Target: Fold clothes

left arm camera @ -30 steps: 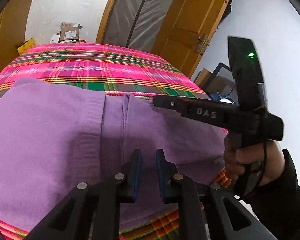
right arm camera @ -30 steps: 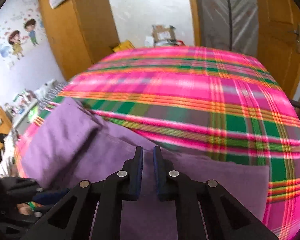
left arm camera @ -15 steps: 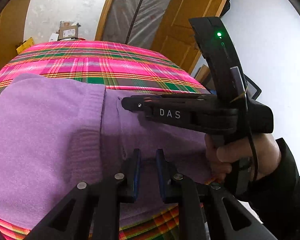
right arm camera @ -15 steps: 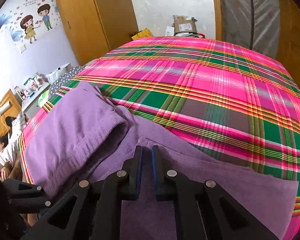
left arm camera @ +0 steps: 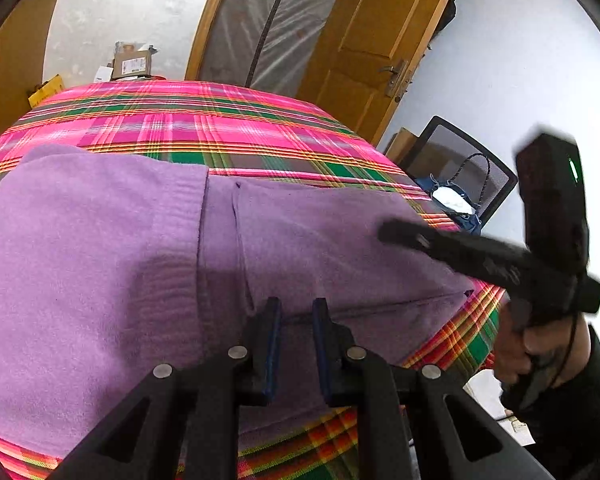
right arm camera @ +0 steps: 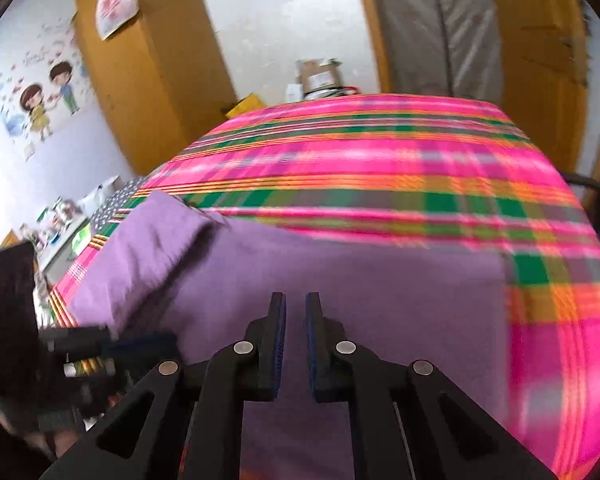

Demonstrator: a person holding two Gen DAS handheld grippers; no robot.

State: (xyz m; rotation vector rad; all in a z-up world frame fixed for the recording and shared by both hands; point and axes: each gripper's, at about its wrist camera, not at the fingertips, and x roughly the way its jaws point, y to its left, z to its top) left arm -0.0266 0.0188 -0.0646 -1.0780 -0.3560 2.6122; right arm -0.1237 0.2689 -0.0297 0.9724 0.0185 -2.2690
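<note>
A purple sweater (left arm camera: 100, 260) lies partly folded on the pink and green plaid bedspread (left arm camera: 180, 128), one ribbed hem lying over the body. My left gripper (left arm camera: 296, 316) hovers at its near edge, jaws apart with nothing pinched between them. In the right wrist view my right gripper (right arm camera: 295, 312) sits low over the sweater (right arm camera: 380, 272). Its jaws are opening from a narrow gap and hold nothing. From the left wrist view the right gripper (left arm camera: 388, 234) shows blurred over the sweater's right end, held by a hand (left arm camera: 540, 344). The left gripper (right arm camera: 156, 340) appears at lower left.
The bedspread (right arm camera: 380, 160) stretches bare beyond the sweater. A mesh chair with a blue bag (left arm camera: 460, 176) stands off the bed's right side by a wooden door (left arm camera: 380, 40). A cardboard box (left arm camera: 134, 62) sits past the far edge. A wardrobe (right arm camera: 140, 80) stands at left.
The right gripper swept left across the sweater, then drew back to its right end, and is blurred with motion now. The left gripper stayed put.
</note>
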